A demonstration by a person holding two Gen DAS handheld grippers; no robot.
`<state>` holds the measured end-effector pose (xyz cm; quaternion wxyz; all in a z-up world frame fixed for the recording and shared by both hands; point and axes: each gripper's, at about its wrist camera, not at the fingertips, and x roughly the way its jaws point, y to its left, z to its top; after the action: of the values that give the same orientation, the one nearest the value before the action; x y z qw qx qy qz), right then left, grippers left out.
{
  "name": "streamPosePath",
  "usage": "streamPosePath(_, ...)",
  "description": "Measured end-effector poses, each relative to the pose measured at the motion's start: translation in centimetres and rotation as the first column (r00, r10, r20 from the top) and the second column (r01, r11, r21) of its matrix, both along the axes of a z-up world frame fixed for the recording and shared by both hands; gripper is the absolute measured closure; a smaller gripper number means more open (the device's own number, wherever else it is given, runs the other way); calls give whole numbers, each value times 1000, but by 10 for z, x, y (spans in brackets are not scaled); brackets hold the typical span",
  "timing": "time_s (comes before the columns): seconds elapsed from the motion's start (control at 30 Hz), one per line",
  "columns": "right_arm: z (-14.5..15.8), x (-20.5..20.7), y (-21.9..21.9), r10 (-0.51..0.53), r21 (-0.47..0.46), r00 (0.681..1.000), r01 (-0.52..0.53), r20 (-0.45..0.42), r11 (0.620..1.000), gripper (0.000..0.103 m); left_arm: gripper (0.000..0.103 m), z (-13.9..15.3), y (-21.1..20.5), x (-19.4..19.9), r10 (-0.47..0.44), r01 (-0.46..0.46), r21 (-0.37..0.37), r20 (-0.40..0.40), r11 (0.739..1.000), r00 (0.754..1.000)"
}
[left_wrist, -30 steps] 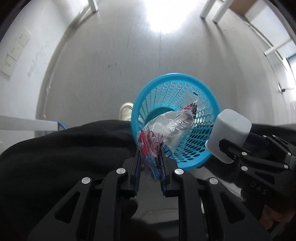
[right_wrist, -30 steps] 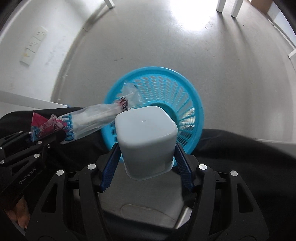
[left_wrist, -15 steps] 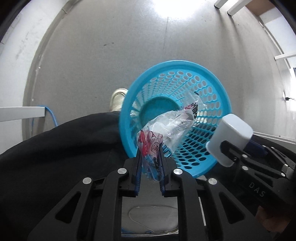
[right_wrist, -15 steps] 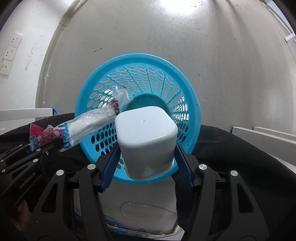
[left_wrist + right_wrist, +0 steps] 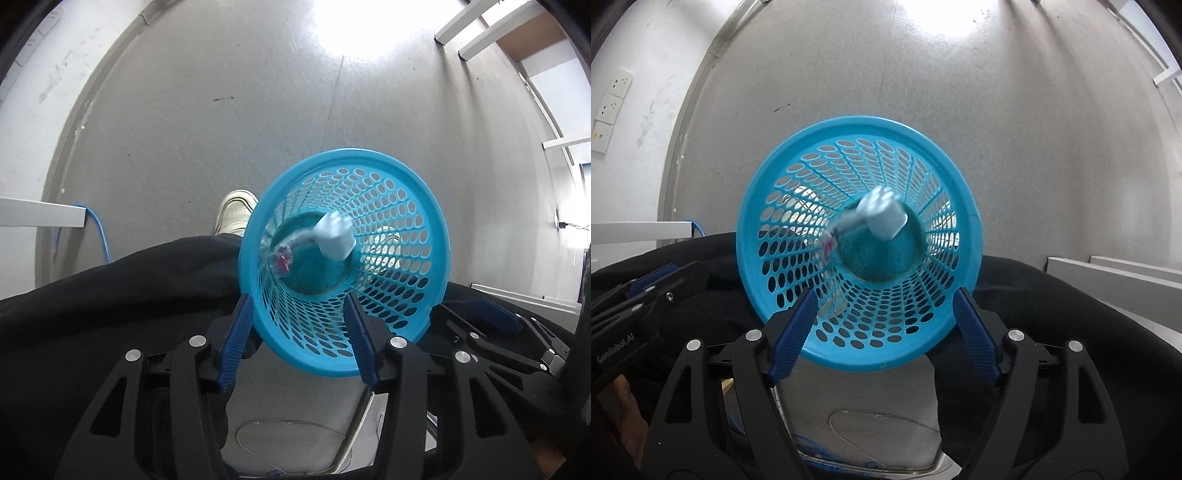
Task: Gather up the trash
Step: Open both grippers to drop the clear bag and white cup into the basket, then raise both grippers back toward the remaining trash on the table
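Observation:
A round blue perforated basket [image 5: 424, 206] [image 5: 783, 177] stands on the grey floor below both grippers. Deep inside it lie a pale white cup [image 5: 334, 236] [image 5: 882, 216] and a clear plastic wrapper with red print [image 5: 282, 260] [image 5: 833, 240], both blurred. My left gripper [image 5: 299, 325] hangs over the basket's near rim, its jaws opening with nothing between the blue pads. My right gripper [image 5: 884, 321] also hangs above the near rim, jaws opening and empty. The left gripper shows at the left edge of the right wrist view [image 5: 639, 295].
A person's dark clothing [image 5: 110, 295] fills the lower part of both views, and a pale shoe [image 5: 236, 212] sits beside the basket. A blue cable [image 5: 101, 236] runs by a white ledge at left. White furniture legs [image 5: 465, 33] stand at the far right. Wall sockets [image 5: 609, 110] are at left.
The left gripper let go of the wrapper and the right let go of the white cup; both have dropped into the basket. Both grippers sank closer over the basket and opened.

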<state>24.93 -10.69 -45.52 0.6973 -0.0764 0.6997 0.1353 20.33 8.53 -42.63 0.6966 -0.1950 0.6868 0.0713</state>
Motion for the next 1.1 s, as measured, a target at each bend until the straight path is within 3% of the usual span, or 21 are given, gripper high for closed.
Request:
streamPosePath(0.2, 29, -16, 4, 56, -1, 996, -56, 75, 998, 28, 53, 26, 2, -16, -4, 3, 12, 53, 1000, 999)
streamPosePath(0.43, 70, -42, 1, 80, 60, 987, -89, 142, 994, 25, 52, 64, 0, -39, -5, -4, 55, 151, 998, 989)
streamPosePath(0.7, 117, -77, -8, 107, 95, 960, -135, 257, 986, 18, 49, 100, -12, -67, -62, 28, 137, 249, 990, 967)
streamPosePath(1.1, 171, -124, -23, 131, 139, 931, -188, 340, 972, 17, 47, 153, -20, -122, -84, 25, 165, 358, 986, 930)
